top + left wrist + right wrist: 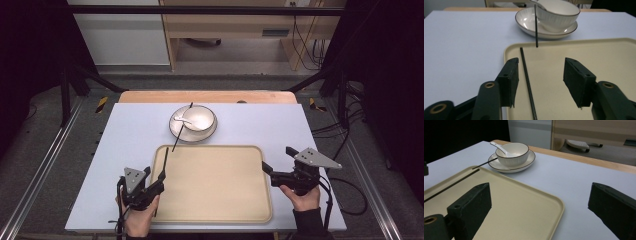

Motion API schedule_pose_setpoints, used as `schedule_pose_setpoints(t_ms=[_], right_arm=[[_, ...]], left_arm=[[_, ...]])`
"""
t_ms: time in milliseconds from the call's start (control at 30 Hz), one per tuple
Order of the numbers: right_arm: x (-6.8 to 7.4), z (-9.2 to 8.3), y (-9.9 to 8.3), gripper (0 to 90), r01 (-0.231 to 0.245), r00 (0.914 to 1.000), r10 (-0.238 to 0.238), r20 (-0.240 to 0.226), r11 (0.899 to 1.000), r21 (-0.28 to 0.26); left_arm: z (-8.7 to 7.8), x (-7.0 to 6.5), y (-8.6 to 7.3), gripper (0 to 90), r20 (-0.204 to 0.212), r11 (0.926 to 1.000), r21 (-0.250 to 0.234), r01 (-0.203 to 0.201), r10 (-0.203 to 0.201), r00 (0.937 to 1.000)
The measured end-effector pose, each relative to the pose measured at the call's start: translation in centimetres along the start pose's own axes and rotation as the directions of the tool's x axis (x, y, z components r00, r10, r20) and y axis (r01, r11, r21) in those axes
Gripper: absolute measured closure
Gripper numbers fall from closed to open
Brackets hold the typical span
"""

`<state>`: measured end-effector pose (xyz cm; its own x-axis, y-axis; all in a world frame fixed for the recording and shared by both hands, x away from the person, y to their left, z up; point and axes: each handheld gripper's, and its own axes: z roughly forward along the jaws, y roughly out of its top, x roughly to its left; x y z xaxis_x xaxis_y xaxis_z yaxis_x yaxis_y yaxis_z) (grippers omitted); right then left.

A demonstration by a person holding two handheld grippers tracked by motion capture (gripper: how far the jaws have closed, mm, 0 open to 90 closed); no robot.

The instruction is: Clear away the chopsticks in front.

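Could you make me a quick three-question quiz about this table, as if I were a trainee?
1. True or false: the chopstick on the tray is clamped tight by the left gripper.
2. Where does the other chopstick rest? A) flat on the tray B) leaning on the plate C) on the floor
3. What lies inside the bowl?

Key:
1. False. The jaws stand apart and their pads do not press on it.
2. B
3. A white spoon.
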<state>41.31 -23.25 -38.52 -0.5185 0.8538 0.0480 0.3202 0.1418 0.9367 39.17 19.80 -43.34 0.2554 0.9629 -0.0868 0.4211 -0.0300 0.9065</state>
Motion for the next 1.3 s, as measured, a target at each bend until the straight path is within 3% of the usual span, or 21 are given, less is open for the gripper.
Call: schedule_pose_setpoints(t_ms=[200,233,433,533,567,633,933,1100,1233,1300], right_arm=[[0.0,-0.1,0.1,4.9,-0.003,1.0000,0.003,0.002,1.000,-0.006],[0.0,-0.1,0.1,4.9,-0.003,1.0000,0.003,0.002,1.000,-0.006],[0.0,-0.2,0.1,5.0,0.002,1.0000,-0.002,0.002,1.000,-0.011],[0.1,-0.2,0.2,5.0,0.002,1.0000,-0.002,0.002,1.000,-0.012],[0.0,-0.2,0.2,4.9,0.000,1.0000,0.000,0.002,1.000,-0.012],[0.0,-0.2,0.1,5.0,-0.002,1.0000,0.002,0.002,1.000,-0.012],[-0.1,-0.1,0.1,5.0,-0.002,1.0000,0.002,0.002,1.000,-0.010],[-0.1,0.0,0.0,5.0,-0.004,1.0000,0.004,0.003,1.000,-0.006],[-0.2,0.0,0.0,5.0,-0.006,1.0000,0.006,0.004,1.000,-0.007],[-0.3,0.0,0.0,5.0,-0.006,1.0000,0.006,0.005,1.000,-0.011]], left_arm=[[0.0,0.8,2.6,33.8,0.060,0.9981,-0.045,-0.043,0.045,0.9971],[0.3,1.1,3.4,32.1,0.086,0.9979,-0.043,-0.049,0.053,0.9949],[1.9,1.4,5.2,24.0,0.145,0.9961,-0.019,-0.086,0.088,0.9855],[2.5,1.4,5.6,22.2,0.145,0.9942,-0.014,-0.106,0.107,0.9837],[3.2,1.5,6.0,19.7,0.167,0.9939,-0.003,-0.110,0.109,0.9799],[3.6,1.6,6.1,18.5,0.176,0.9941,0.000,-0.109,0.107,0.9786],[6.5,2.3,6.7,15.4,0.166,0.9893,0.044,-0.139,0.130,0.9776],[8.8,2.5,7.0,14.7,0.152,0.9794,0.079,-0.186,0.172,0.9733],[9.7,2.6,7.2,14.8,0.161,0.9783,0.090,-0.187,0.171,0.9721],[10.7,2.5,7.1,15.5,0.159,0.9725,0.105,-0.208,0.190,0.9689]])
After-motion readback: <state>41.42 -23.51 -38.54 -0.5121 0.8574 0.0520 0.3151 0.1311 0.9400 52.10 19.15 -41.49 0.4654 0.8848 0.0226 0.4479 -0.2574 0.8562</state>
